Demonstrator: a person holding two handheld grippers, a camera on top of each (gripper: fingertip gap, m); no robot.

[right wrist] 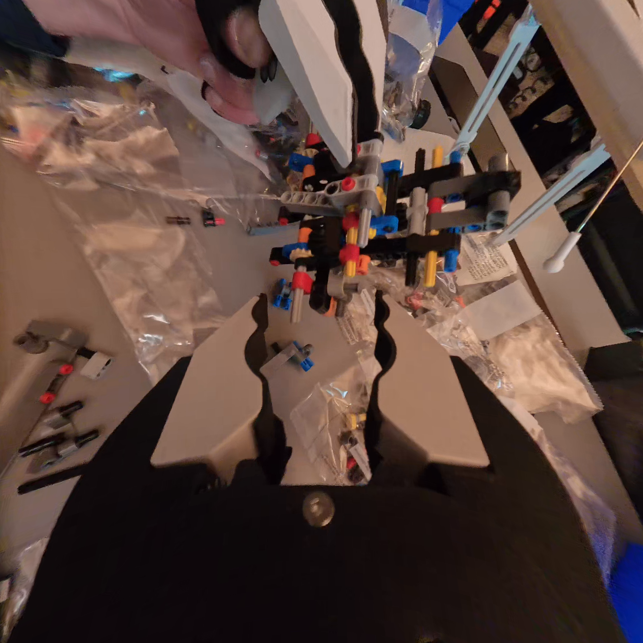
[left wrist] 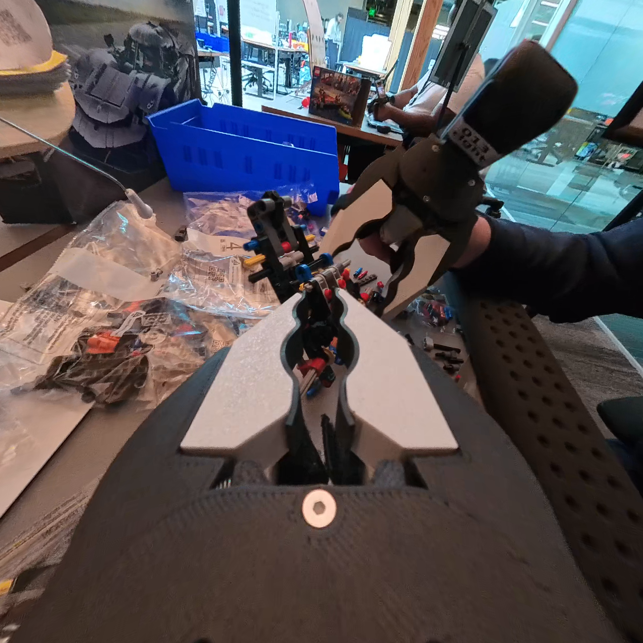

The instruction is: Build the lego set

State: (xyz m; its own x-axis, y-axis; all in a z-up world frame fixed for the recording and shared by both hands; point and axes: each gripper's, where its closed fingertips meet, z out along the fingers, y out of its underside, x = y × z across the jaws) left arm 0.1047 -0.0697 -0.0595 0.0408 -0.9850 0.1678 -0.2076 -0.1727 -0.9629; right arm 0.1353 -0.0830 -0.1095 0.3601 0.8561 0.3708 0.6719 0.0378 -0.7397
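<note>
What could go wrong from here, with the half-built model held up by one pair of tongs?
1. The left tongs pinch the lego assembly only at one end; a push from the open right tongs could twist it loose.
2. Protruding yellow axles may pop out.
3. If it drops among the plastic bags, small pieces could get lost.

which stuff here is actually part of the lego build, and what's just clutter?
In the job:
half-built black-and-grey Technic lego frame, clamped in left gripper
open right gripper
small grey piece with blue pins
clear plastic parts bags

Lying about:
blue plastic bin
white hard hat
lego box
</note>
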